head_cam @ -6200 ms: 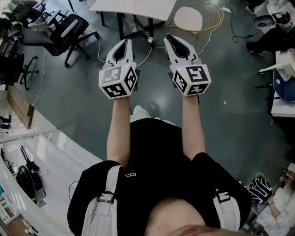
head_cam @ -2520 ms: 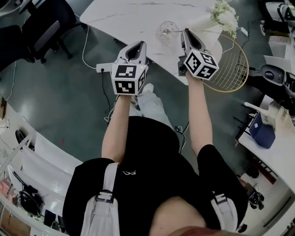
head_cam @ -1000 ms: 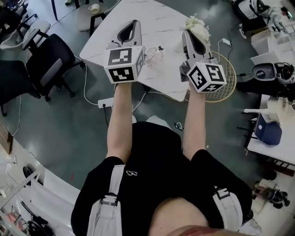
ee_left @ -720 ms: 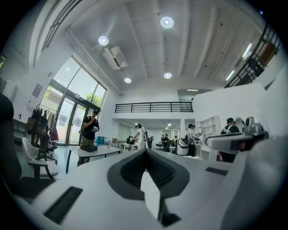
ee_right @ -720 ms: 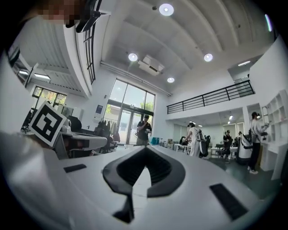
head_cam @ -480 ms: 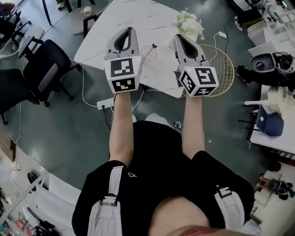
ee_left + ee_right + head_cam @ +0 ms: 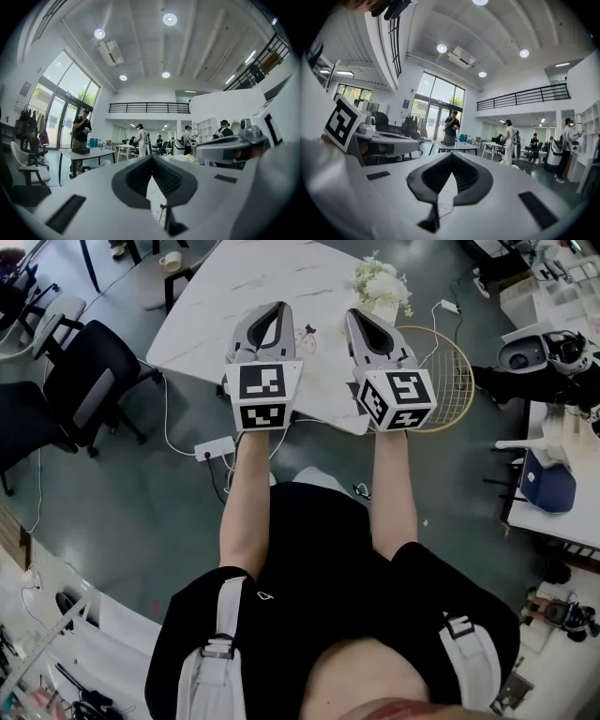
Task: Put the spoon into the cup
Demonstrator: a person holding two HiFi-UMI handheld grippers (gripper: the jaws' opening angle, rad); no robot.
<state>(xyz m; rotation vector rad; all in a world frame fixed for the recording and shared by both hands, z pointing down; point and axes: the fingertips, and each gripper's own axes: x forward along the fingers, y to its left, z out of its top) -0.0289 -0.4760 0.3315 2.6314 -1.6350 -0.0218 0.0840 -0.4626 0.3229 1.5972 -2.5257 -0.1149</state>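
While the left gripper (image 7: 275, 310) and right gripper (image 7: 354, 315) hover clenched on nothing above the marble table (image 7: 234, 287), the thin spoon (image 7: 308, 331) rests at the glass cup (image 7: 298, 339) between them. It looks light, stiff and slippery, best pinched mid-handle.

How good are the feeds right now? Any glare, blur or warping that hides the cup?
Head view: even light, sharp, edges bowed; the clear cup shows faintly on the white table. Left gripper view: heavy fisheye, black corners, bright ceiling lamps; the left gripper, jaws shut, fills the lower half. Right gripper view: same warping, the right gripper blocking most of the table.
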